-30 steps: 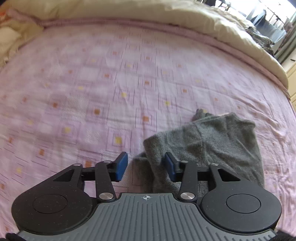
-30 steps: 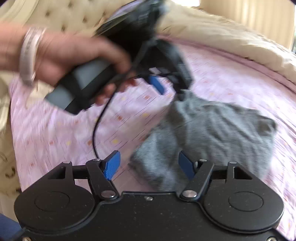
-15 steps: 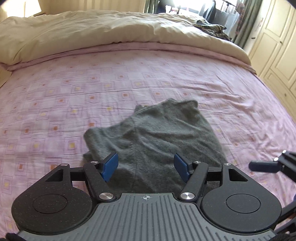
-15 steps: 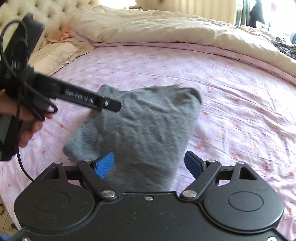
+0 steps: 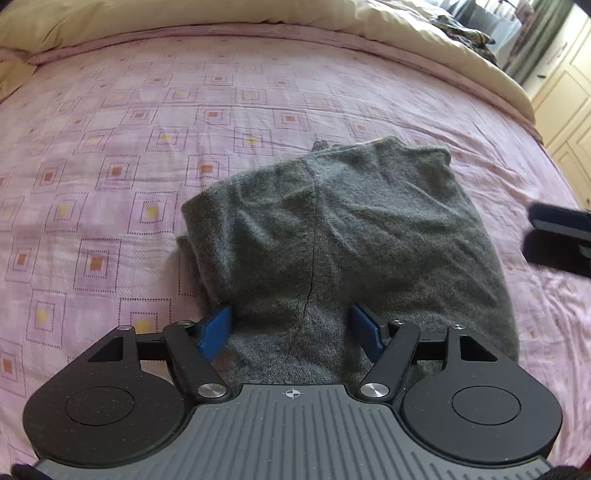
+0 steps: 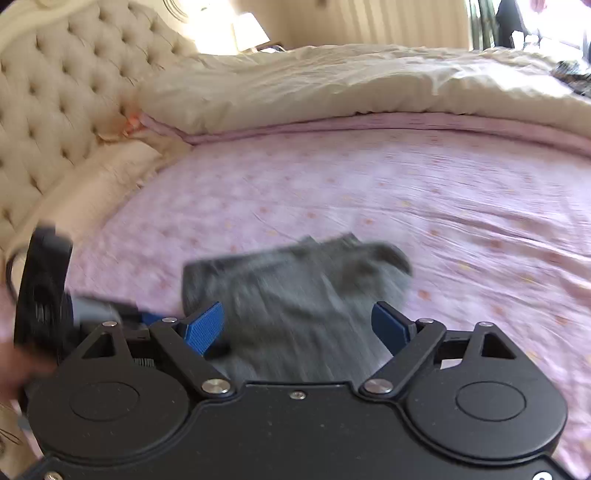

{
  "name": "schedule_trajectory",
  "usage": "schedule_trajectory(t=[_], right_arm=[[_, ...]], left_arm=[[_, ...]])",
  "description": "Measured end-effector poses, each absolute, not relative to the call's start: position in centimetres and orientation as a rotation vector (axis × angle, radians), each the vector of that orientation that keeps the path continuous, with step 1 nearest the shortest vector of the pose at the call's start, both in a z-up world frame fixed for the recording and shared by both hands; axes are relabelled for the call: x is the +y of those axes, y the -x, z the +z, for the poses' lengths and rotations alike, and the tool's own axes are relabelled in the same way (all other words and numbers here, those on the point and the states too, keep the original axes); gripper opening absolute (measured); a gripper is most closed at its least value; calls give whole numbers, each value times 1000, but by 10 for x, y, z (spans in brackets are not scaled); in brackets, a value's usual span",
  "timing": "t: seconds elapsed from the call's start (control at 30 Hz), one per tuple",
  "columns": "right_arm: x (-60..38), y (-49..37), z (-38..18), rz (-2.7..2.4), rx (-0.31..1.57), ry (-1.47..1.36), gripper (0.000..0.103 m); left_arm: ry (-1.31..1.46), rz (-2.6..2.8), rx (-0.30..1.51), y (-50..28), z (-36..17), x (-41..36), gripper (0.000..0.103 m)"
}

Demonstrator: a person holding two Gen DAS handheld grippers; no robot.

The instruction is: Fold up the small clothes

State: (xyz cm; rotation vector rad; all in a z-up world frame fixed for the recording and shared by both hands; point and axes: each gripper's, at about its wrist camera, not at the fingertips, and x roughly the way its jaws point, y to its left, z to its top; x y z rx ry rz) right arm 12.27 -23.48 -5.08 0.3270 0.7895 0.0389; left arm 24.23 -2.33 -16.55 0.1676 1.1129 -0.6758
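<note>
We hold both grippers, left [image 5: 291, 328] and right [image 6: 297, 326], jaws spread wide, over the folded grey garment [image 5: 343, 229] on the pink bedsheet [image 5: 147, 122].

A pink bedsheet [image 5: 155, 155] printed with nested squares, orange and yellow at their centres, covers the bed and shows light creases; a cream duvet [image 5: 207, 14] lies bunched along its far edge, with a pink folded hem [image 6: 369, 123] just beneath it; a cream tufted headboard [image 6: 62, 85] curves round the left side in the right wrist view; cream panelled wardrobe doors [image 5: 569, 110] stand at the right; dark patterned cloth [image 5: 465, 35] lies on the duvet's far end.
</note>
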Motion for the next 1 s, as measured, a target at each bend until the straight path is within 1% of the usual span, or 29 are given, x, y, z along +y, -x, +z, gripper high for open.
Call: schedule_trajectory(t=[0.1, 0.3, 0.37, 0.47, 0.57, 0.7, 0.83, 1.0], right_arm=[[-242, -155, -67, 61, 839, -348, 88], [-253, -215, -115, 59, 1040, -348, 88], [-255, -223, -120, 59, 1043, -332, 90], [-255, -227, -113, 49, 1029, -322, 88], [-257, -213, -96, 13, 957, -340, 89], [-261, -172, -79, -15, 887, -420, 93], [-263, -126, -78, -45, 902, -493, 93], [-263, -74, -90, -69, 948, -632, 94]], left_arm=[[-153, -667, 1113, -241, -164, -21, 70], [-146, -668, 1120, -242, -165, -22, 70], [-142, -665, 1124, -243, -165, -22, 70], [-139, -658, 1126, -243, -165, -23, 71], [-129, -657, 1141, -244, -162, -22, 71], [-65, -633, 1169, -252, -150, -10, 71], [15, -589, 1167, -262, -141, 10, 71], [100, -541, 1215, -284, -149, 24, 71]])
